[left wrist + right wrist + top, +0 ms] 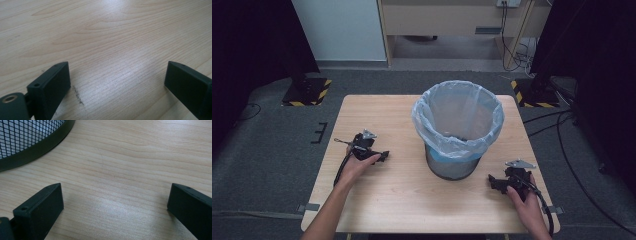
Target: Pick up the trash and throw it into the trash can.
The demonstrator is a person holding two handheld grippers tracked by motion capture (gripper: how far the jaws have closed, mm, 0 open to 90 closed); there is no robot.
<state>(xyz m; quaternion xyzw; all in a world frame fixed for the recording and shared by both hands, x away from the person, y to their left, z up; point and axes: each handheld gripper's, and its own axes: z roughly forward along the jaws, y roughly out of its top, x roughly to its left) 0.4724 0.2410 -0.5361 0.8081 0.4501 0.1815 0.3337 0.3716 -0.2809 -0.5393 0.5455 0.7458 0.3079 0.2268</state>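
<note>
A black mesh waste bin [458, 125] lined with a pale blue plastic bag stands on the wooden table [377, 195], right of centre. My left gripper [382, 156] rests on the table to the bin's left, held by a hand, jaws pointing toward the bin. In the left gripper view its jaws [117, 82] stand wide apart over bare wood. My right gripper [493, 182] lies near the table's right front corner, also open. In the right gripper view its fingertips [116, 205] frame bare wood, with the bin's mesh base [30, 142] at the upper left.
Black cables [562, 130] trail over the grey floor to the right of the table. Dark stands with yellow-black striped bases [307, 92] sit behind the table's far corners. A wooden cabinet [452, 20] stands at the back wall.
</note>
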